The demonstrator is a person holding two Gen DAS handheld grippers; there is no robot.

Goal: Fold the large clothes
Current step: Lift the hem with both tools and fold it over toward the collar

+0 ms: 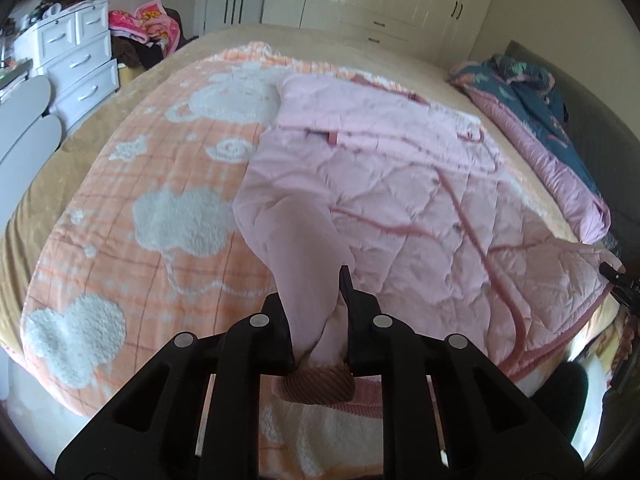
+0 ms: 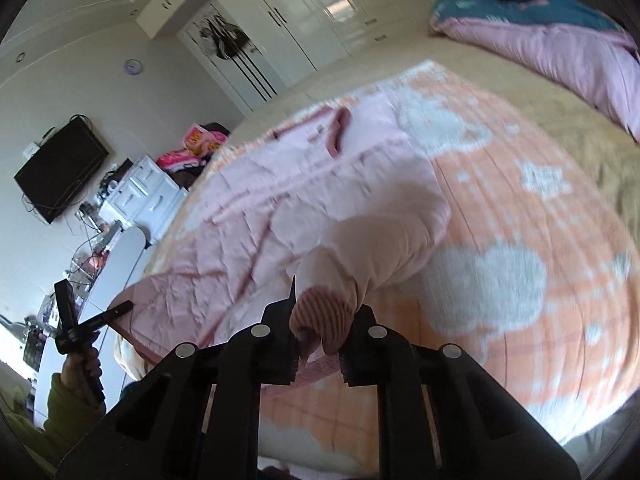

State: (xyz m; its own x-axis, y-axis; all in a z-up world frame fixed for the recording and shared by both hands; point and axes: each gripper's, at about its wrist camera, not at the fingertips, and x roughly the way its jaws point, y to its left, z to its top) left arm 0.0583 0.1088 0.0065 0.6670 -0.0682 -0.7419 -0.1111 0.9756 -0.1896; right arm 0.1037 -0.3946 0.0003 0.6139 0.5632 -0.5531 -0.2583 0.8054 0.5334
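1. Pink quilted jacket lies spread on the orange-and-white blanket covering the bed, collar toward the far edge, hem at the near edge, body nearer the bed's right side as the left wrist view shows it.
2. Left gripper is clenched on a sleeve of the jacket; the ribbed cuff hangs just behind the fingers.
3. Right gripper is clamped on the other sleeve, its striped cuff bunched between the fingers. This view is motion-blurred.
4. Step in hand, as I judge it: bringing both sleeves in across the body.
5. To do it well: lift each sleeve just clear of the quilting, carry it inward so the fold falls along the shoulder seam, lay it flat, and keep both sides even.
6. Risk: dragging may pull the body askew or ruck the blanket beneath.
7. Let go only once the sleeve rests flat; a thick padded sleeve may spring back.
8. Writing: no brand, label or legible text on the jacket or blanket. The pink bundle beyond the far left corner carries a yellow print, unreadable.
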